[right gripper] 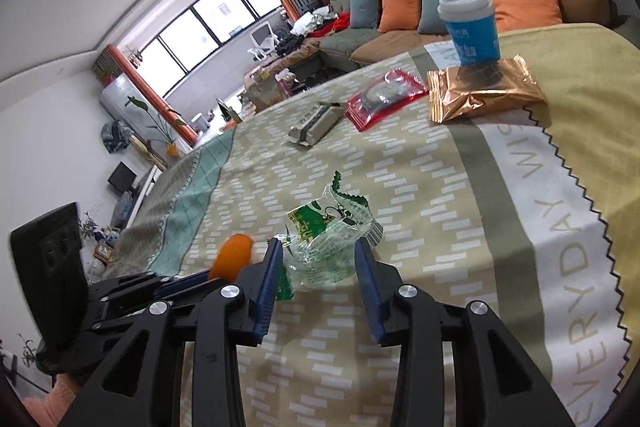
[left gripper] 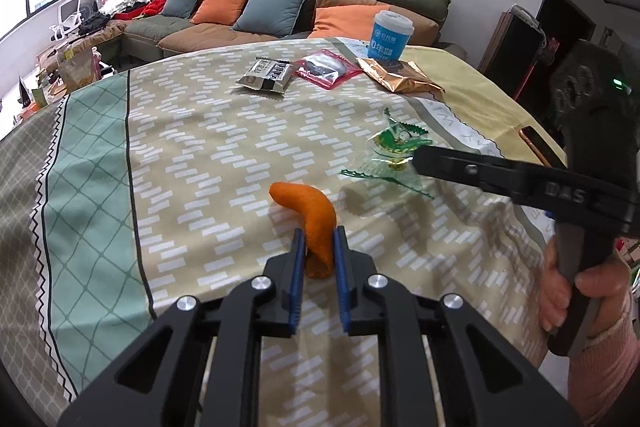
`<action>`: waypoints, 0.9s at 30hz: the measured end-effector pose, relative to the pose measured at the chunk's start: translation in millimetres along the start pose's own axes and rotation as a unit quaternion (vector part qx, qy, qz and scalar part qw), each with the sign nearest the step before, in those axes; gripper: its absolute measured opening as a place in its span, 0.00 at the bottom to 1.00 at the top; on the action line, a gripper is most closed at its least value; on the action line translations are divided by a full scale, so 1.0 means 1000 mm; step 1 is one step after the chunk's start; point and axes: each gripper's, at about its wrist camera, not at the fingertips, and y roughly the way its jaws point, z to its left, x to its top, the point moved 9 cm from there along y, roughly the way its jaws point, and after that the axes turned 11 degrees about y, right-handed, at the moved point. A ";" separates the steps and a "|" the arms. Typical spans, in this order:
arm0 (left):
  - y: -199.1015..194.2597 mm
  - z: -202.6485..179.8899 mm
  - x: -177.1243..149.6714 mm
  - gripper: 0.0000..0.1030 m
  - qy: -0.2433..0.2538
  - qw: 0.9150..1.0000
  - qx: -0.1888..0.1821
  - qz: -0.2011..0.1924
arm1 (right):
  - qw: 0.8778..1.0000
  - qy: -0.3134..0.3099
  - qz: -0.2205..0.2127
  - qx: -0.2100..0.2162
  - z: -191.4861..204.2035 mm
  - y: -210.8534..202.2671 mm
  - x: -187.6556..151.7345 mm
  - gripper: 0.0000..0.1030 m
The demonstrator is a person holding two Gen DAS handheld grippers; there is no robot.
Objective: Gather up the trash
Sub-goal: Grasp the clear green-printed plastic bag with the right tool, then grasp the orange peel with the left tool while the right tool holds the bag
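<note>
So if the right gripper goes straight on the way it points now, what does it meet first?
Most likely the clear green wrapper, which already lies between the open jaws of the right gripper. Beyond it the tablecloth looks bare up to the gold bag, though depth is hard to judge here.

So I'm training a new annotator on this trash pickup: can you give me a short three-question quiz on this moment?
1. True or false: the left gripper is closed on the orange peel.
2. What lies between the right gripper's open jaws? A) blue cup B) clear green wrapper C) gold bag
3. Fill in: the blue cup stands just behind the ____ bag.

Key
1. True.
2. B, the clear green wrapper; the pads do not press on it.
3. Gold: the gold bag lies on the tablecloth.
</note>
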 end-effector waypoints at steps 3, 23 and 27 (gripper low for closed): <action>-0.008 0.001 -0.003 0.14 0.000 1.000 0.001 -0.007 | 1.000 -0.001 0.001 -0.001 0.002 0.004 0.001 0.36; -0.077 0.028 -0.034 0.14 -0.039 0.997 0.037 -0.054 | 0.997 -0.065 -0.019 0.047 0.054 -0.010 -0.015 0.03; -0.090 0.037 -0.045 0.14 -0.051 0.996 0.047 -0.059 | 0.994 -0.087 -0.012 0.065 0.075 -0.009 -0.025 0.03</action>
